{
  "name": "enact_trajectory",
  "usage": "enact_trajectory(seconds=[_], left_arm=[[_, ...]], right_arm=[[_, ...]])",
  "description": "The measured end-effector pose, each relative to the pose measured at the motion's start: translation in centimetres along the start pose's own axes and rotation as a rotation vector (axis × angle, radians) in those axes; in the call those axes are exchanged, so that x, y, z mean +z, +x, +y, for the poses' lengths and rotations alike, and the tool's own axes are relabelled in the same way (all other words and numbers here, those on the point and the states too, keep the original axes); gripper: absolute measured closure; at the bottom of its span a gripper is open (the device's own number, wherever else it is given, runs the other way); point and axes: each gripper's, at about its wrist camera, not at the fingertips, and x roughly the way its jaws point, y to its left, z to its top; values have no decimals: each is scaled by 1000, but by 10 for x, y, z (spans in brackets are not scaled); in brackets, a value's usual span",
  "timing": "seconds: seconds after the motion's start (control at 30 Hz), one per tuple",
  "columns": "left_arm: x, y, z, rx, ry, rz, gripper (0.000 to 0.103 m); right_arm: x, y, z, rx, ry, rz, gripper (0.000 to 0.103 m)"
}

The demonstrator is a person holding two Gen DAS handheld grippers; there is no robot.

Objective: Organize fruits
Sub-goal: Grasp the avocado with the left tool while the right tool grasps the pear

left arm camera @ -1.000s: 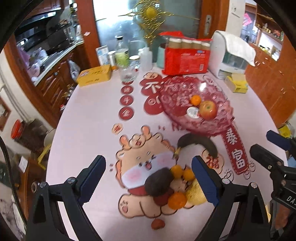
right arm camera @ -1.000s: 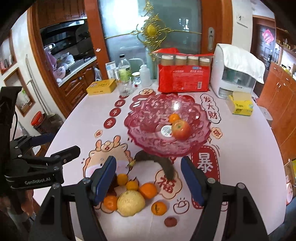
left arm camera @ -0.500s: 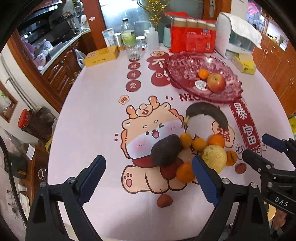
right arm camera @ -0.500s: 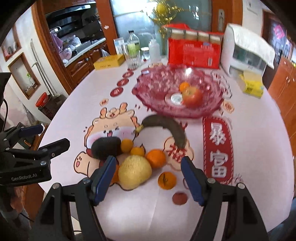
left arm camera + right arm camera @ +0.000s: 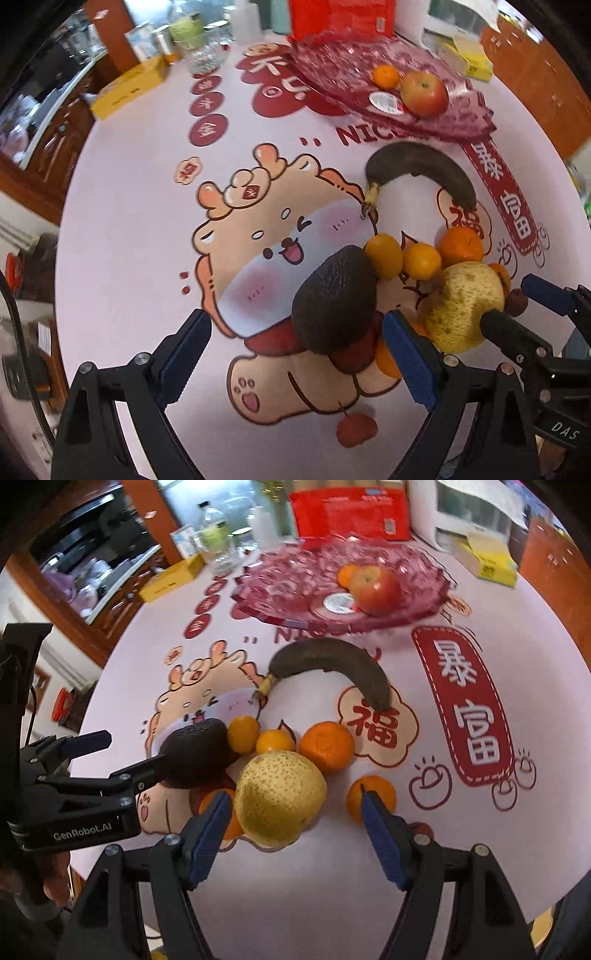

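Fruit pile sits on the near part of the table (image 5: 517,701), on its printed cartoon cloth. We count in it 1 dark avocado (image 5: 334,301), 1 speckled yellow pear (image 5: 279,797), 2 small yellow-orange citrus (image 5: 242,734) touching each other, and 1 larger orange (image 5: 326,746) just beside the pear. A red fruit (image 5: 352,354) lies half under the avocado. Another orange (image 5: 371,799) sits alone to the pear's right, partly behind our right claw's finger. 1 blackened banana (image 5: 328,664) curves between the pile and the bowl. A small red fruit (image 5: 356,428) lies apart, nearest the table edge.

Pink glass bowl (image 5: 288,576) stands farther back; it holds 1 apple (image 5: 375,589) and 1 small orange (image 5: 345,574), touching.

Left gripper (image 5: 295,363): jaws wide apart, pointing steeply down, the avocado between them but no pad touching it that we can see. Right gripper (image 5: 295,832): jaws apart, straddling the pear; we see a gap on both sides, nothing gripped.

Behind the bowl: a red package (image 5: 351,513), a yellow box (image 5: 171,578) at left, a clear bottle (image 5: 214,535), a yellow tissue box (image 5: 487,561) at right.
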Motion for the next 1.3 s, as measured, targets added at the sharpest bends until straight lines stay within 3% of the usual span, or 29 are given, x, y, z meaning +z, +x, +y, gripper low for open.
enact_trajectory(seconds=[0.43,0.7,0.8,0.9,1.2,1.3], left_arm=[[13,30,2,-92,123,38,10],[16,39,12,-180,100,58,11],[16,42,11,-188,105,63,11],[16,45,8,-190,112,72,13],[16,60,1,-224,85,115,27],[14,62,0,-255,70,127,37]], right_arm=[[6,26,3,-6,149,73,30],[6,39,-6,37,243,123,30],[4,45,-6,88,262,143,43],[5,47,-5,97,259,147,44],[1,42,-7,56,234,152,45],[0,41,-8,58,233,151,45]])
